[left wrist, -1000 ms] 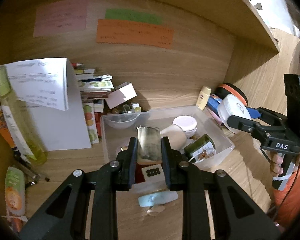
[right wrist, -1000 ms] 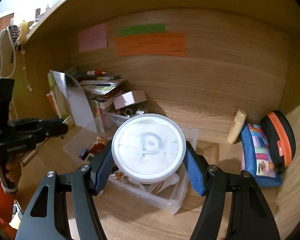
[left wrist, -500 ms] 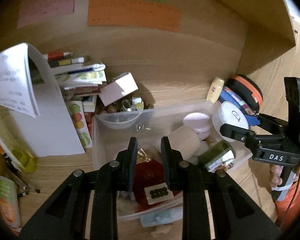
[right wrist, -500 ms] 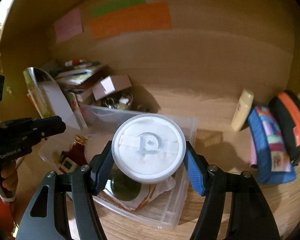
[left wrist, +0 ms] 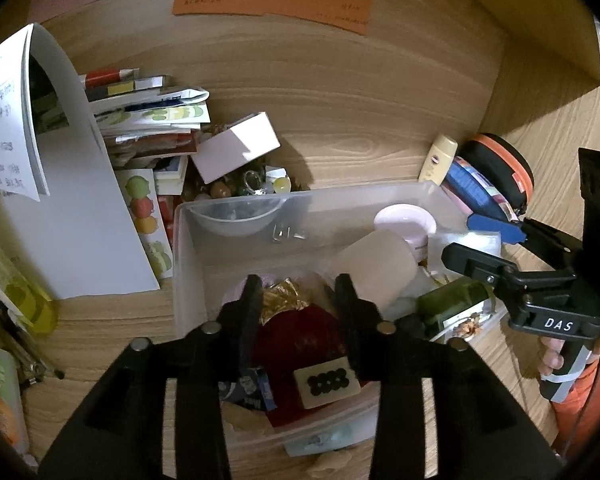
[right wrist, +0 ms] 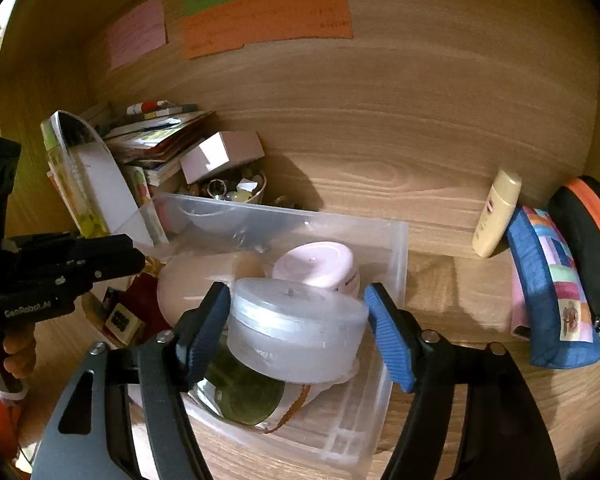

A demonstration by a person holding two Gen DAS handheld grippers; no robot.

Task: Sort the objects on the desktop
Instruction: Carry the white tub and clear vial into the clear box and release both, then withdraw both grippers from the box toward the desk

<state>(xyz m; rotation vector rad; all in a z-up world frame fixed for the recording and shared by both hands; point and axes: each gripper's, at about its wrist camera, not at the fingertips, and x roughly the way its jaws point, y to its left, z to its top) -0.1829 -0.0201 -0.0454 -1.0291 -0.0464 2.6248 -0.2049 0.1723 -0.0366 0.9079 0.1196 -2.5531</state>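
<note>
Now both fingers apart — white jar (right wrist: 296, 332) over bin (right wrist: 396, 248).

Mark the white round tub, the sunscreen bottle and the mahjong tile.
white round tub (right wrist: 296, 330), right wrist view, on its side wall.
sunscreen bottle (right wrist: 496, 216), right wrist view, mid-body near the label.
mahjong tile (left wrist: 327, 381), left wrist view, on its dotted face.
</note>
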